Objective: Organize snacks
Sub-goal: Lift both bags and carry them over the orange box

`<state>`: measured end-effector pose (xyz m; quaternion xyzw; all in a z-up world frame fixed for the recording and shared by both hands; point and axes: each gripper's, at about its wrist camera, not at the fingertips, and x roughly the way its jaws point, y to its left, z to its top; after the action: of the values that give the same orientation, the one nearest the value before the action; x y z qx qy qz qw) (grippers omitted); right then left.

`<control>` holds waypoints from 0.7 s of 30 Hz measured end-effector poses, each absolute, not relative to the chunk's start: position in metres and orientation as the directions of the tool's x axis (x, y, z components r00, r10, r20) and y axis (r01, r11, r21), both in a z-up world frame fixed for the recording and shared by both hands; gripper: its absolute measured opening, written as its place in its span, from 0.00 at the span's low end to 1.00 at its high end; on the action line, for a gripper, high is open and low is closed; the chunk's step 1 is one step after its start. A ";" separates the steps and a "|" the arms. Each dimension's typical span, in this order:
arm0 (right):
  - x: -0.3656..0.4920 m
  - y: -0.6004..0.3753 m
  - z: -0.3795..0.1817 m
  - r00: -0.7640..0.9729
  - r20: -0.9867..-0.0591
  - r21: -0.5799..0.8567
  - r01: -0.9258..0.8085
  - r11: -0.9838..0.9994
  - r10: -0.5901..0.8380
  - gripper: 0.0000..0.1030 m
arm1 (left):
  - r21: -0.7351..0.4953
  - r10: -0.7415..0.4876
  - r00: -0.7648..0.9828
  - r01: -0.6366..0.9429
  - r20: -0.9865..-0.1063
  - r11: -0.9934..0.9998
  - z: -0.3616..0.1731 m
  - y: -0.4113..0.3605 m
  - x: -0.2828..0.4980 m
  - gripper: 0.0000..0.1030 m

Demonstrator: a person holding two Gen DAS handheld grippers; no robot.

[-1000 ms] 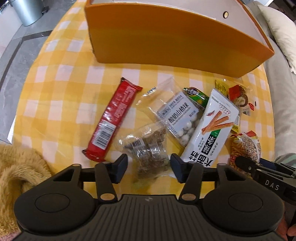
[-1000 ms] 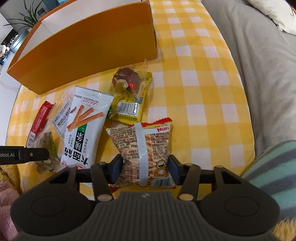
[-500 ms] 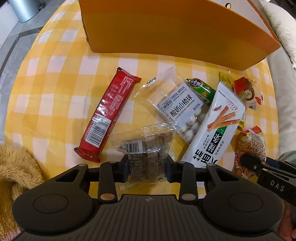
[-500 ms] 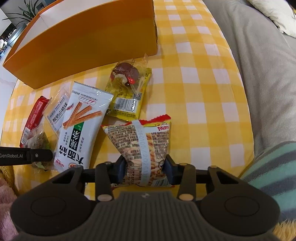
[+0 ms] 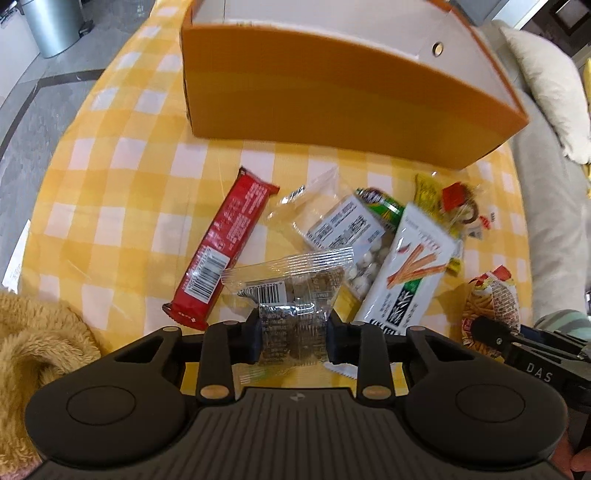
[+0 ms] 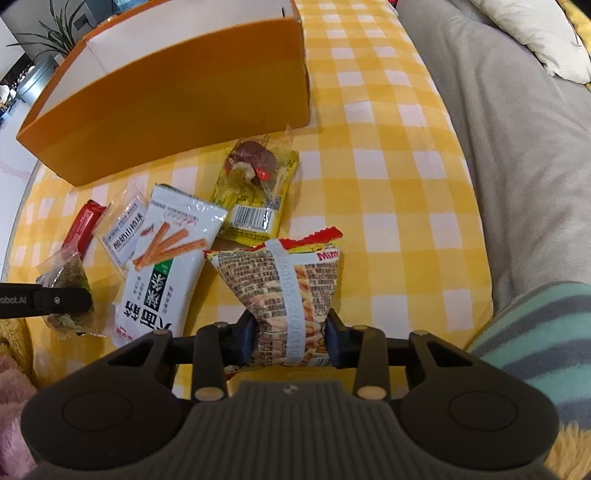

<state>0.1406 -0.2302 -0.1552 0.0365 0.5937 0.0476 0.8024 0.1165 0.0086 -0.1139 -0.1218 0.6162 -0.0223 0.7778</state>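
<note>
My left gripper (image 5: pixel 291 338) is shut on a clear packet of brown snacks (image 5: pixel 295 295) and holds it lifted above the yellow checked cloth. My right gripper (image 6: pixel 291 339) is shut on a Mimi fries bag (image 6: pixel 288 291), also raised. An open orange box (image 5: pixel 332 96) stands at the back; it also shows in the right wrist view (image 6: pixel 166 96). On the cloth lie a red bar (image 5: pixel 221 247), a clear bag of white balls (image 5: pixel 347 236), a white stick-snack bag (image 6: pixel 166 258) and a yellow packet with a brown cake (image 6: pixel 255 188).
A grey sofa (image 6: pixel 498 147) with a pale cushion (image 5: pixel 546 92) flanks the table's right side. A fluffy tan blanket (image 5: pixel 33 350) lies at the near left edge. A metal bin (image 5: pixel 51 26) stands on the floor at far left.
Both grippers have closed on their packets and lifted them off the cloth: the left one on the clear brown-snack packet, the right one on the fries bag. More of the box's inside shows.
</note>
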 end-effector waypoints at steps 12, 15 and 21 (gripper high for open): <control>0.129 -0.228 -0.104 0.383 -0.915 0.111 -0.069 0.991 0.129 0.34 | -0.236 -0.199 0.379 -0.054 -0.904 0.970 -0.053 0.009 0.115 0.34; 0.129 -0.228 -0.086 0.413 -0.898 0.128 -0.081 0.988 0.150 0.34 | -0.248 -0.210 0.411 -0.039 -0.887 0.968 -0.039 0.011 0.115 0.34; 0.136 -0.225 -0.046 0.487 -0.854 0.141 -0.117 0.983 0.180 0.34 | -0.239 -0.208 0.489 0.000 -0.847 0.971 -0.008 0.013 0.118 0.34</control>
<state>0.1360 -0.2248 -0.0460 0.0319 0.4990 0.0863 0.8617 0.1183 0.0126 -0.0079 -0.1037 0.5021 -0.0607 0.8564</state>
